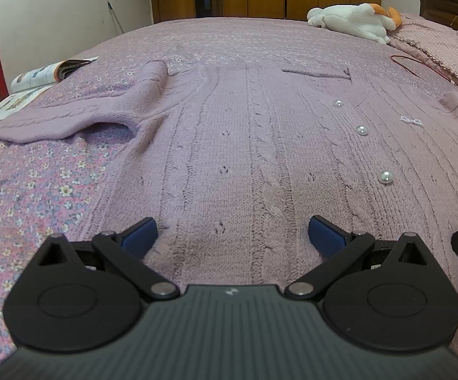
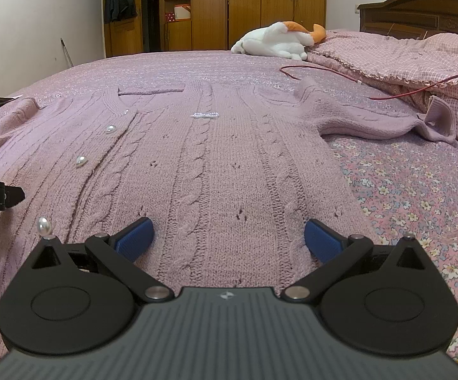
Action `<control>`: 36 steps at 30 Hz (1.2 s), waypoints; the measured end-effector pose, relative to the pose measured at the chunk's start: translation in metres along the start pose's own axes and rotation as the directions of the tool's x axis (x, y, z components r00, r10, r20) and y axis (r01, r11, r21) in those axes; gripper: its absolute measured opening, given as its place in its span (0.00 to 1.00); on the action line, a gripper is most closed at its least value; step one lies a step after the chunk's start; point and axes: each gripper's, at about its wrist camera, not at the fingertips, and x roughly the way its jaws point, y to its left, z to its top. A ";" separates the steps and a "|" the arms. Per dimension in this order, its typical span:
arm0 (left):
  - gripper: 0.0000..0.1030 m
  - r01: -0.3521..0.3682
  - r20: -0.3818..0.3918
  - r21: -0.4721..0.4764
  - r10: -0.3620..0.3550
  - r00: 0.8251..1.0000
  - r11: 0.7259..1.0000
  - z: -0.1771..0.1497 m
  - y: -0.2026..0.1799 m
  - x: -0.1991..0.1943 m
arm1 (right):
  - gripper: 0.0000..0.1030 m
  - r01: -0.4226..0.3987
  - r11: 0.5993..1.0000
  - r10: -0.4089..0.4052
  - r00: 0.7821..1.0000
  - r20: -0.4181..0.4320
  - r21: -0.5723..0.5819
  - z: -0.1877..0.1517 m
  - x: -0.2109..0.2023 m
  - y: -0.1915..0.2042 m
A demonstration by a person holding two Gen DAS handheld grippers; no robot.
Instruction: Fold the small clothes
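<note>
While both sets of jaws gape wide and empty over the hem, cardigan point(image 1: 244, 145) running lengthwise straight ahead, collar farthest.

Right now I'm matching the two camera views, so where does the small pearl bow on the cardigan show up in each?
Left wrist: pearl bow lies far right, above mid-height, right of the pearl buttons.
Right wrist: the bow lies near centre, upper part, right of the buttons.
Shared landmark: white plush toy at the bed's far end.
</note>
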 end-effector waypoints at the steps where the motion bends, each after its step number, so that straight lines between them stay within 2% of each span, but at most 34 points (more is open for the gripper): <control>1: 1.00 0.000 0.000 0.000 0.000 1.000 1.000 0.000 0.000 0.000 | 1.00 0.000 1.000 0.000 1.000 0.000 0.000 0.000 0.000 0.000; 36: 1.00 -0.001 0.004 0.004 0.001 1.000 1.000 0.000 0.000 0.000 | 1.00 0.003 1.000 -0.003 1.000 0.005 -0.003 -0.001 -0.003 0.000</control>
